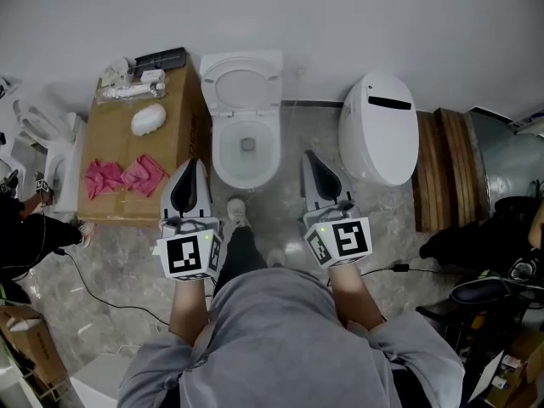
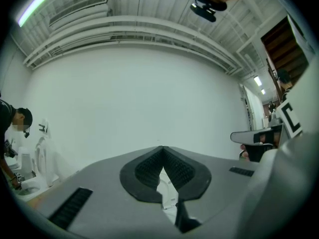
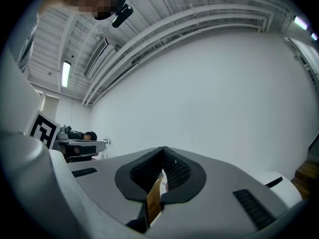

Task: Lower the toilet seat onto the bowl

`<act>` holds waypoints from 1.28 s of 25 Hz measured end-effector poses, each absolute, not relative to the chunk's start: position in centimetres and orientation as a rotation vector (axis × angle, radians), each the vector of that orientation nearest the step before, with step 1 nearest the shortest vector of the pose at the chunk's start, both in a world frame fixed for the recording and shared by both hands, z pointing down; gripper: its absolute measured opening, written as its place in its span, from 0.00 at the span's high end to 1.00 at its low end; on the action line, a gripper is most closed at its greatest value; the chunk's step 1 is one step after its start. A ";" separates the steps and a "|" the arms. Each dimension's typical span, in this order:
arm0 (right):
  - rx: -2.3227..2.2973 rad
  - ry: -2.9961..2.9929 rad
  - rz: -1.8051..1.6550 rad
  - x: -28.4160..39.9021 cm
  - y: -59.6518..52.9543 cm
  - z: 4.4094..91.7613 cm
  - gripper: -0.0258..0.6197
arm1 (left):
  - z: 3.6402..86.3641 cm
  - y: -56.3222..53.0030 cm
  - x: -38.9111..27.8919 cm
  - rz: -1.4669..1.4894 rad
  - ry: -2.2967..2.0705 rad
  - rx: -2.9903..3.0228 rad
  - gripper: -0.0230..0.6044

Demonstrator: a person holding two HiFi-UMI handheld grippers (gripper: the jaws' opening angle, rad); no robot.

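Toilet seat (image 1: pixel 242 82): it is standing raised at the back of the toilet and leaning toward the wall, with its oval ring facing the head camera. It is not yet lowered.
Bowl (image 1: pixel 246 153): it is lying open just below the seat, straight ahead of the person and between the two grippers.
Left gripper (image 1: pixel 193 163): its jaws are clenched tip to tip on nothing. It is hanging near the bowl's left side and touching nothing.
Right gripper (image 1: pixel 308 155): its jaws are likewise pressed together and empty. It is pointing level, just right of the bowl.
Handling: the seat is probably stiff, smooth moulded plastic, light for its size and swinging on a hinge at the rear. It is likely slippery against the pads and may drop quickly once tipped past upright.
Where to take hold: the free top edge of the ring, farthest from the hinge, is looking best, either pinched or hooked from behind.
Risk: letting it go early is inviting a slam onto the ceramic.
Surroundings: a cardboard box (image 1: pixel 110 138) carrying pink cloths (image 1: pixel 123 177) is sitting to the left. A second toilet (image 1: pixel 378 134) with its lid down is sitting to the right.
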State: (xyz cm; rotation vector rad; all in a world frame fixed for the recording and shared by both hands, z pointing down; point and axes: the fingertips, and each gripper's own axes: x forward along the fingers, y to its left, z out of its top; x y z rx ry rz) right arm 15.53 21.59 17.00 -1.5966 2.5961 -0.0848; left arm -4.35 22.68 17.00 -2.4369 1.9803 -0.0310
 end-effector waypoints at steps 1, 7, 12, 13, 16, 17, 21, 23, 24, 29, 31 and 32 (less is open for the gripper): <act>-1.604 2.592 -0.082 15.4 20.8 17.1 0.96 | 17.1 21.7 -4.5 -0.028 1.975 -2.442 0.96; -1.647 2.580 -0.088 14.7 15.1 17.7 0.96 | 17.0 15.2 -5.2 -0.013 1.938 -2.465 0.96; -1.669 2.578 -0.094 13.3 10.3 18.0 0.96 | 17.3 10.3 -6.5 -0.027 1.930 -2.485 0.96; -1.682 2.574 -0.094 13.0 9.3 18.0 0.96 | 17.3 9.3 -6.8 -0.033 1.927 -2.490 0.96; -1.723 2.577 -0.078 12.1 6.3 18.3 0.96 | 17.2 6.4 -7.7 -0.047 1.908 -2.506 0.96; -1.737 2.583 -0.072 11.8 5.3 18.4 0.96 | 17.2 5.3 -8.0 -0.047 1.900 -2.510 0.96; -1.777 2.590 -0.083 10.5 1.5 19.2 0.96 | 17.1 1.6 -9.3 -0.042 1.870 -2.533 0.96; -1.774 2.587 -0.087 9.7 -0.4 19.4 0.96 | 17.3 -0.2 -10.1 -0.043 1.860 -2.540 0.96; -1.774 2.584 -0.088 9.3 -1.3 19.4 0.96 | 17.3 -1.0 -10.5 -0.043 1.856 -2.544 0.96; -1.791 2.569 -0.070 7.7 -4.5 19.5 0.96 | 17.9 -4.1 -11.8 -0.047 1.814 -2.587 0.96; -1.797 2.572 -0.060 7.2 -5.7 19.7 0.96 | 18.3 -5.3 -12.2 -0.048 1.801 -2.598 0.96; -1.799 2.579 -0.059 7.0 -6.2 20.0 0.95 | 18.4 -5.9 -12.3 -0.046 1.800 -2.602 0.96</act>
